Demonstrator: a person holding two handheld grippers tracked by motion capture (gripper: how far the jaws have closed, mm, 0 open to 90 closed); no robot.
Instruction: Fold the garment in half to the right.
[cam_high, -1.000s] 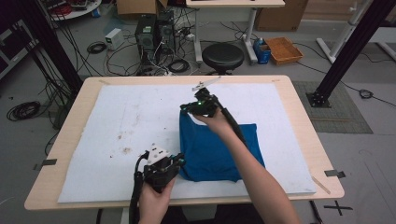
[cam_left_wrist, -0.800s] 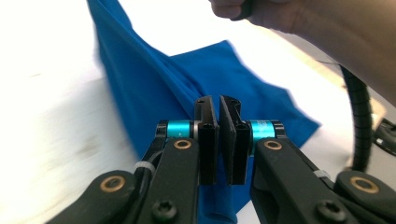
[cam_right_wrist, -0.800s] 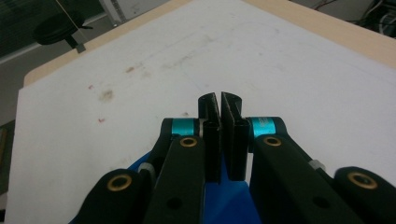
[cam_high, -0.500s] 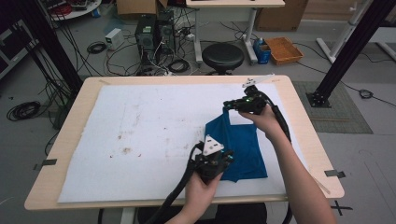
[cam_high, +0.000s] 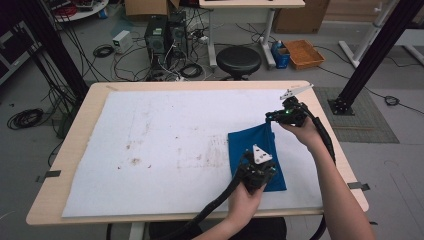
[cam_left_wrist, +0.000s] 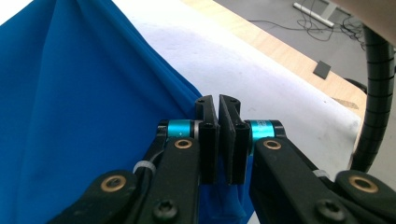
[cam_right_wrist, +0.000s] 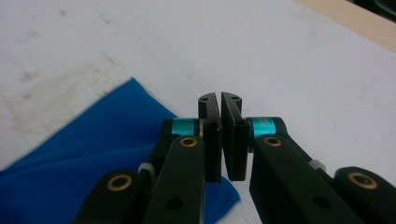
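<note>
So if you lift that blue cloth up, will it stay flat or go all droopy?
Probably droopy. The blue cloth already folds and creases where the left gripper and right gripper pinch it. It looks thin and light, so it would likely hang and sag between them.

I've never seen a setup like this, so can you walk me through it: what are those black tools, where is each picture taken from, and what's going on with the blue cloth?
No robot here: a person sits at the table and holds a handheld two-jaw tool in each hand. The high view looks down from above the person's side. There the left gripper is near the front, and the right gripper is farther back. The other two pictures come from small cameras riding on each tool, looking along its black jaws. A white mat with some stains covers the tabletop, and a blue cloth lies on it. Both grippers' jaws are closed on the cloth's edges, the left gripper at its near part, the right gripper at its far corner.
</note>
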